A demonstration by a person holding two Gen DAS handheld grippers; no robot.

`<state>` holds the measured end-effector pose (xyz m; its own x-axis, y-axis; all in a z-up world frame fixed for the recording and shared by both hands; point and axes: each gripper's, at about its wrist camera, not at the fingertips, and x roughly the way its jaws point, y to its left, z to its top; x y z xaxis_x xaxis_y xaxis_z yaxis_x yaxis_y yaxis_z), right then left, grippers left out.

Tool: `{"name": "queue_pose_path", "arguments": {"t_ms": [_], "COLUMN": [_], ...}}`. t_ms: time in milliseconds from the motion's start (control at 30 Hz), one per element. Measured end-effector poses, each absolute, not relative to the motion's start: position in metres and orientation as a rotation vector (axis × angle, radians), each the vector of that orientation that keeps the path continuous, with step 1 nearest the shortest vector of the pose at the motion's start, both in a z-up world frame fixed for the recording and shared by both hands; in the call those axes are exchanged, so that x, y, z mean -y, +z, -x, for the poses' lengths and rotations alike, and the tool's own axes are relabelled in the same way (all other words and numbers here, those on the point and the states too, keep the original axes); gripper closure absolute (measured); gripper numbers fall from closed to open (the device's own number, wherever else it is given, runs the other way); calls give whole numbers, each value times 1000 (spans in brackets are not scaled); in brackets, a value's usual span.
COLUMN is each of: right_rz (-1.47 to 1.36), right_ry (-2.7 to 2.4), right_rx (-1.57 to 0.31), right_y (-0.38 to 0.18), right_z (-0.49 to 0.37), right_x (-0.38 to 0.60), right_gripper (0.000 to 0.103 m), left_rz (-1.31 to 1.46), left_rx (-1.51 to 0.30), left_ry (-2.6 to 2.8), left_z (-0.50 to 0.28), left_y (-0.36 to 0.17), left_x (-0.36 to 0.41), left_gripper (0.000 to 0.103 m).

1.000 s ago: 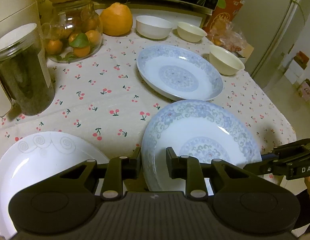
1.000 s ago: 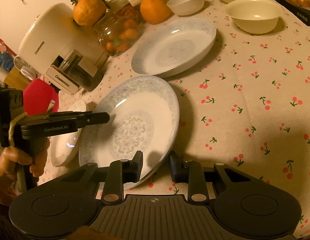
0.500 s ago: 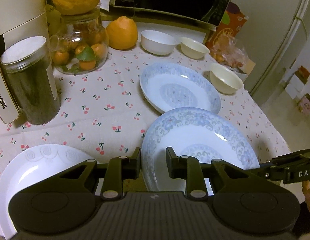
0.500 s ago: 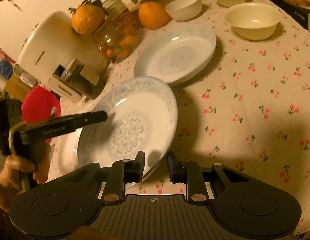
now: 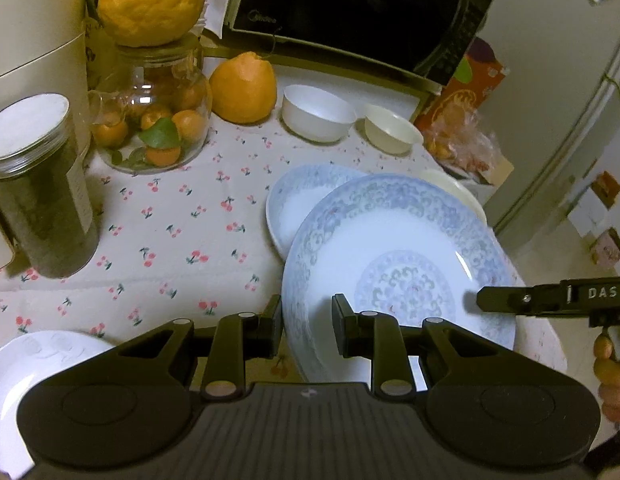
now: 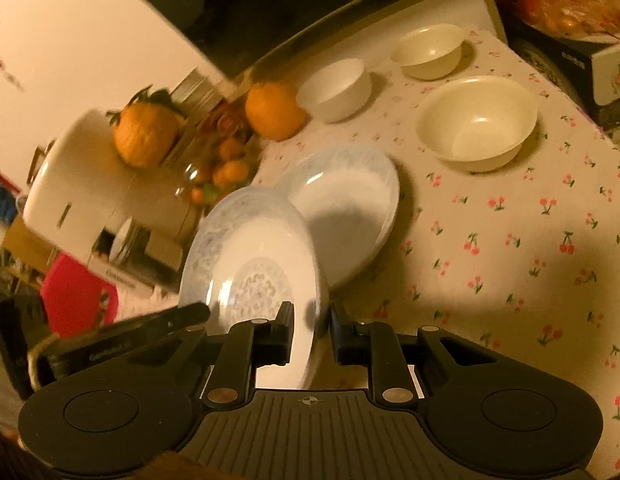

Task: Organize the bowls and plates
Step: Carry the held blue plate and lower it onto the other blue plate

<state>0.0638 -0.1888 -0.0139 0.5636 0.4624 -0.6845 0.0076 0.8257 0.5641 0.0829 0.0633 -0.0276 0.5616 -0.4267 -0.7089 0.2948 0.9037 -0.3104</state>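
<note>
- Left hand-held gripper [image 5: 307,322] has its jaws narrow, clamped on the near rim of the blue plate [image 5: 402,256].
- Right hand-held gripper [image 6: 310,330] is pinching the opposite rim of that plate, jaws narrow too, one finger inside the dish and one under it.
- So the blue plate is held between the two, lifted off the bench [image 5: 170,232] and tilted.
- Its far edge overlaps the second blue plate [image 5: 298,204], which lies flat on the cherry cloth; whether they touch, can't tell.
- Big cream bowl [image 6: 476,122] sits to the right of that plate, apart from it.
- White bowl [image 5: 318,114] and small cream bowl [image 5: 392,128] stand side by side at the back, near the microwave [image 5: 350,12].
- A plain white plate [image 5: 26,376] lies at near left.
- Orange [image 5: 244,88] just beside the fruit jar [image 5: 150,116].
</note>
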Motion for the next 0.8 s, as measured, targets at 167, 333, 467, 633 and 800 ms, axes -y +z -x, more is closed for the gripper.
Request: {"name": "queue_pose_path", "arguments": {"t_ms": [167,333,467,633,800], "right_rz": [-586,-623,-639,-649,-667], "right_ry": [242,211,188,154,128], "right_rx": [-943,-932,-928,-927,-927], "right_y": [-17,-20,-23,-28,-33], "right_z": [-82,-100,-113,-125,-133], "right_x": [193,197,199,197,196], "right_gripper": [84,84,84,84,84], "left_rz": [190,248,250,235,229], "left_rx": [-867,-868,-864,-857,-852], "left_ry": [-391,-351,-315,-272,-239], "left_z": [-95,-109,-118,-127,-134], "left_y": [-26,-30,-33,-37,-39], "left_x": [-57,-54,-49,-43,-39], "left_gripper": [80,81,81,81,81]}}
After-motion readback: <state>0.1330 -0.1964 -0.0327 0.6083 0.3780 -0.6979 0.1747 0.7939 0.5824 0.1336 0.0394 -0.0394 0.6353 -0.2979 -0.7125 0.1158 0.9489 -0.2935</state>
